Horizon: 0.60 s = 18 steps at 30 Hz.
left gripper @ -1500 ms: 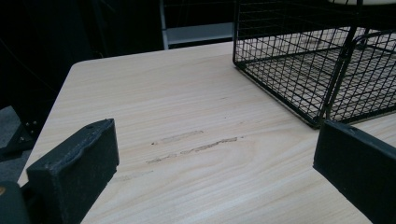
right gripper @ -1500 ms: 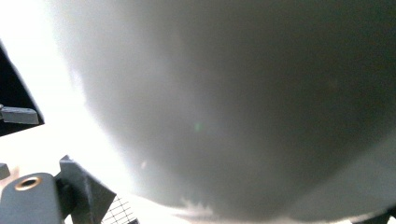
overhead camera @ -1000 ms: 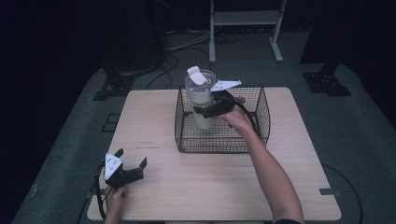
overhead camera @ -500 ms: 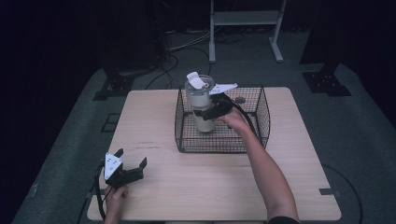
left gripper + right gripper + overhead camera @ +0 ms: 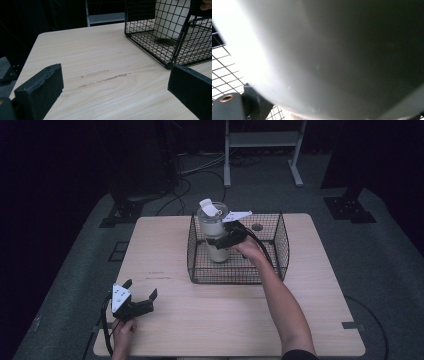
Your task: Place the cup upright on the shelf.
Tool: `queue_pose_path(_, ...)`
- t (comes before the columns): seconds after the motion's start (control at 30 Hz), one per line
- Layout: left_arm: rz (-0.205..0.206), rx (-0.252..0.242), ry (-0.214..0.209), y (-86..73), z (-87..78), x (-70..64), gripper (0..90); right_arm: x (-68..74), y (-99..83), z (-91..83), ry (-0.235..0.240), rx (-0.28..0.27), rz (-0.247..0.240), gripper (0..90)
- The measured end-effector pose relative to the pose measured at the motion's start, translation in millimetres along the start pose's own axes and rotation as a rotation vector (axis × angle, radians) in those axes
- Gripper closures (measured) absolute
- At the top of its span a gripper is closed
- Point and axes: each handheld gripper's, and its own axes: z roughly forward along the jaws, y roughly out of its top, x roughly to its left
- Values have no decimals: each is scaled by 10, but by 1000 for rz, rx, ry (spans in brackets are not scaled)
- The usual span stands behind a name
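1. The white cup [image 5: 214, 235] stands inside the black wire basket [image 5: 280, 240] on the table [image 5: 210, 320]. It has a clear lid with a flap that sticks up.
2. The right gripper [image 5: 223, 241] is around the middle of the cup. Its fingers pinch the cup, I think, because the right gripper view looks straight at the white side, very close up.
3. The cup's bottom looks to be on the basket floor, or very near it. I cannot tell which.
4. What is left, I think: let go of the cup or take it out.
5. The left gripper [image 5: 137, 299] rests near the table's front left corner. Its fingers [image 5: 40, 90] are spread wide and hold nothing.
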Motion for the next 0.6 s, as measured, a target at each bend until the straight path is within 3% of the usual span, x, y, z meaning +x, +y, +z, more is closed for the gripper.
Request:
queue_pose_path(0.2, 2, 0, -2, -1, -2, 0, 0, -10, -53, 58, 4, 28, -14, 88)
queue_pose_path(0.5, 2, -1, -4, -1, -6, -2, 0, -31, -82, 63, 17, 12, -5, 86)
queue_pose_path(0.6, 6, -1, -4, -1, -5, -9, 0, -9, -79, 59, 28, 30, -34, 84)
